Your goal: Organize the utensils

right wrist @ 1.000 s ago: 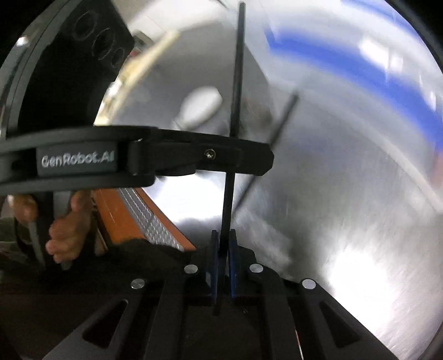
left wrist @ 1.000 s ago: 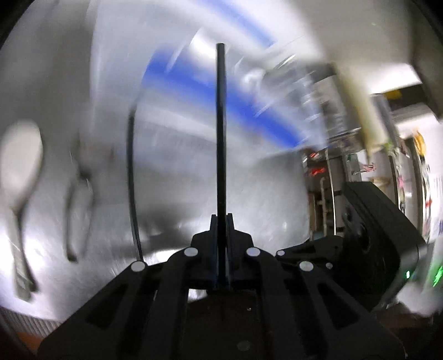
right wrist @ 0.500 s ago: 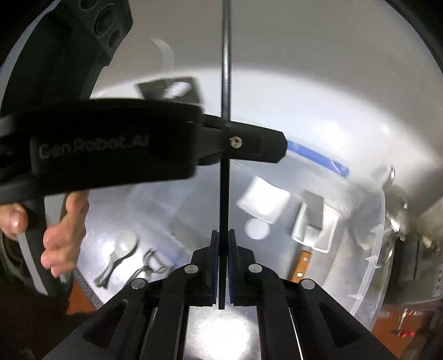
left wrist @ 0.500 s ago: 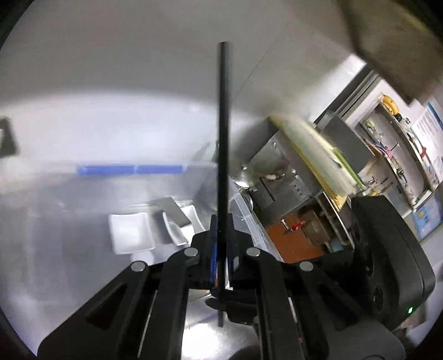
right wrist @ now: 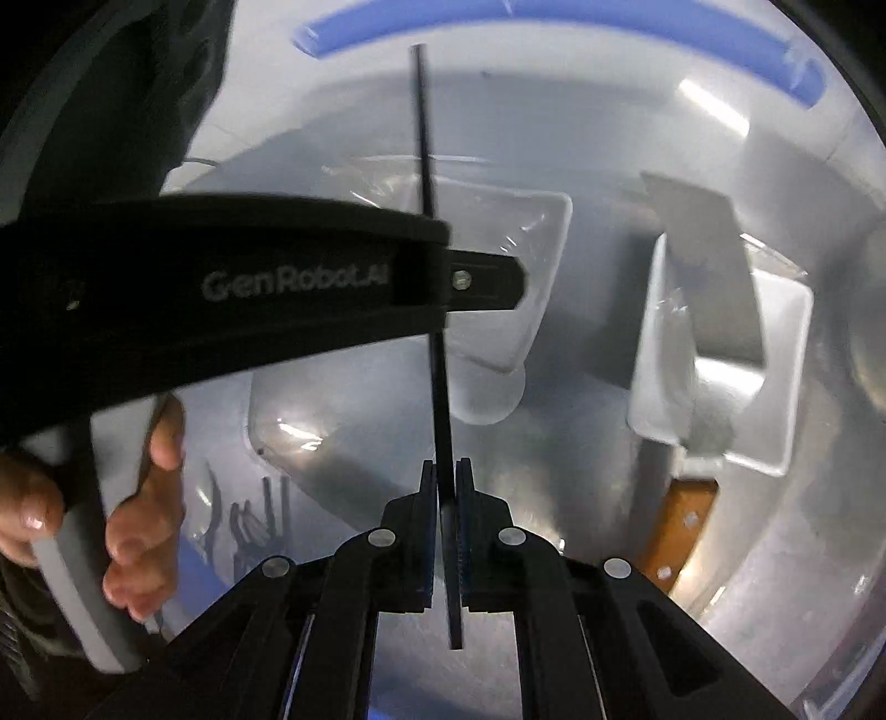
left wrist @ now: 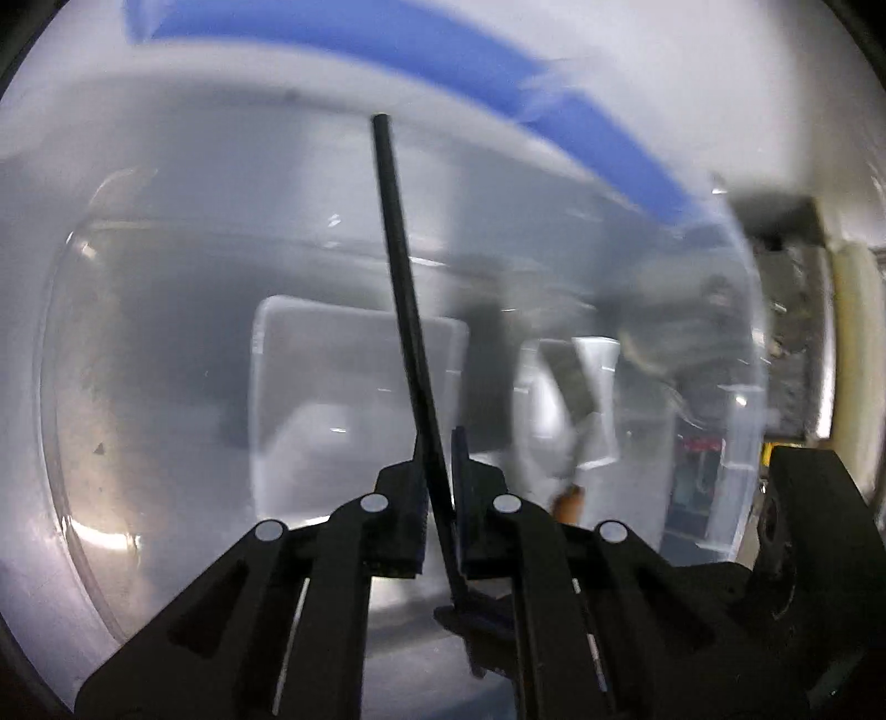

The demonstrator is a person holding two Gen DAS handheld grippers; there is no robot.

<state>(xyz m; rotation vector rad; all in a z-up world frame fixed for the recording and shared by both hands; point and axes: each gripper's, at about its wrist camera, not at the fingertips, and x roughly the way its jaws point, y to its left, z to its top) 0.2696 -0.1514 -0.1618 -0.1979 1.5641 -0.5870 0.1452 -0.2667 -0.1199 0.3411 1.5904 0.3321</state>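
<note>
My left gripper [left wrist: 437,459] is shut on a thin black chopstick [left wrist: 401,288] that leans up and left over a clear plastic bin. My right gripper [right wrist: 443,471] is shut on a second black chopstick [right wrist: 429,183] pointing up. Both hang over a square white compartment [left wrist: 354,399], which also shows in the right wrist view [right wrist: 520,266]. The left gripper's body [right wrist: 266,288] crosses the right wrist view, touching that chopstick. A cleaver with a wooden handle [right wrist: 703,260] stands in a second white compartment [right wrist: 775,421].
The clear bin has a blue rim [right wrist: 609,22] and a steel floor [right wrist: 554,443]. Dark utensils [right wrist: 249,526] lie below left outside the bin. The person's hand [right wrist: 138,498] holds the left gripper. Cluttered shelves [left wrist: 792,332] stand at the right.
Both grippers have swung down from facing the wall to looking into the bin. The white compartments are now much closer. The left chopstick now leans in the jaws.
</note>
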